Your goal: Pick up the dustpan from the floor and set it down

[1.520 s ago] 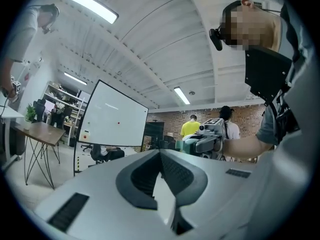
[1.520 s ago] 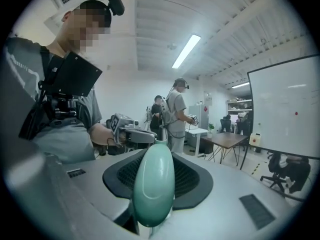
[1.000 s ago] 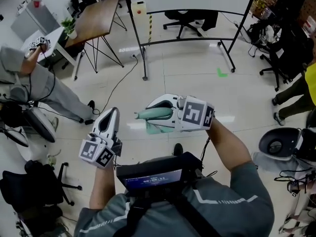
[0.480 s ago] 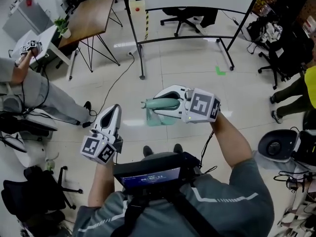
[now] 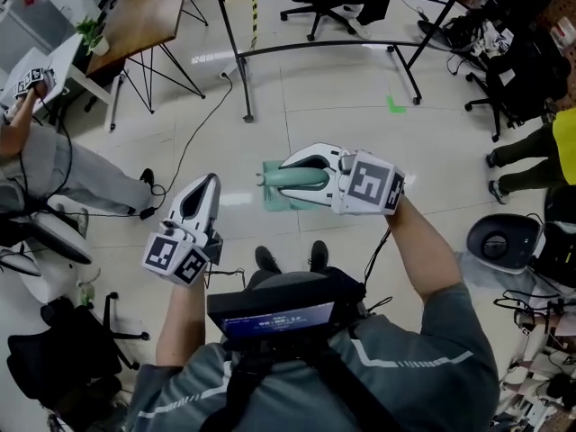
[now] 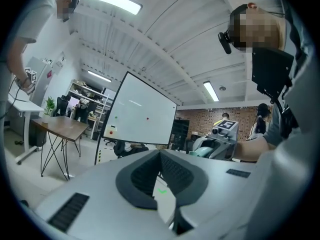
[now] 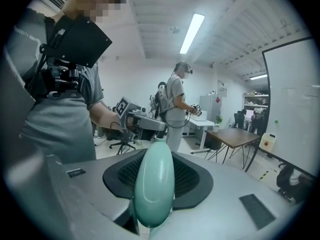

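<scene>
The right gripper leads off: its jaws are held apart by the mint-green handle of the dustpan, dark pads pressing it from both sides. The handle lies along the jaws and pokes out past the tips. The dustpan is up in the air in front of the wearer, handle roughly level. Its pan hangs below and beyond the jaws, well above the floor.

Over to the left gripper: it sits to the left and a touch nearer the body, well apart from the dustpan. Its jaw tips are drawn together with nothing pinched between them.

Now the room. The pale tiled floor spreads under everything. The big whiteboard stands on its black frame at the far side. A wooden table on thin black legs sits to its left, and a white desk stands just beside that. A person in grey stands by that desk. A person in yellow shows at the right edge. A black office chair is tucked behind the whiteboard frame. A dark cable trails across the tiles. Nearer in are the wearer's dark shoes, below the dustpan in the head view. A small potted plant stands on the white desk. Smallest of all is a green mark on the floor near the frame's right foot.
</scene>
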`<state>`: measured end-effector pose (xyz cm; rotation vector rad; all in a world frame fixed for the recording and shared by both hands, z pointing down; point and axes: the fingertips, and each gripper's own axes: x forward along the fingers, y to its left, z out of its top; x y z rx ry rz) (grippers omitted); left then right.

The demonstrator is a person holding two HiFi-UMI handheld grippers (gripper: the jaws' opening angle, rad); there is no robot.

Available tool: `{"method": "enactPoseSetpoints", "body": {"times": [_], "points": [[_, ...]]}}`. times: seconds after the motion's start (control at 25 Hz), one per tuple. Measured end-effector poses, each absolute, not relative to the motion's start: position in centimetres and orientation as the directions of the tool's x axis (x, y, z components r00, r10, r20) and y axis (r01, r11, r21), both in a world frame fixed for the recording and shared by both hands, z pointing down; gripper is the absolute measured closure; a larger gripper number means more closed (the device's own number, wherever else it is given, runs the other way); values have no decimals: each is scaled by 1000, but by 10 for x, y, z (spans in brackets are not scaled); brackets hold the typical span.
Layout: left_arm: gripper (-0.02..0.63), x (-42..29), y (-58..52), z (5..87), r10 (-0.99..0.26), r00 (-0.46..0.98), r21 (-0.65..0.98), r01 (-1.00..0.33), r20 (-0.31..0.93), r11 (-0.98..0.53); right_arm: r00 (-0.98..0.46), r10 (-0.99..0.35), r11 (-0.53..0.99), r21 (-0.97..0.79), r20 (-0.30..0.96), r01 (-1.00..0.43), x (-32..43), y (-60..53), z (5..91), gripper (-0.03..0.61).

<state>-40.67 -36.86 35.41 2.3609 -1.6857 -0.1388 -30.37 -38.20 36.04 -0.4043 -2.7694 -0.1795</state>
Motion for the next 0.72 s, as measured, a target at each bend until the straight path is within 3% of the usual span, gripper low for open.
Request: {"method": "enactPoseSetpoints", "body": {"times": [0.4, 0.72], "points": [[600, -452, -412, 492, -912, 375, 311, -897, 163, -314, -863, 242, 959, 23, 443, 281, -354, -415, 510, 423], [599, -447, -462, 636, -898, 379, 362, -888, 224, -285, -824, 243, 966, -49, 511, 255, -343, -453, 672, 424]]}}
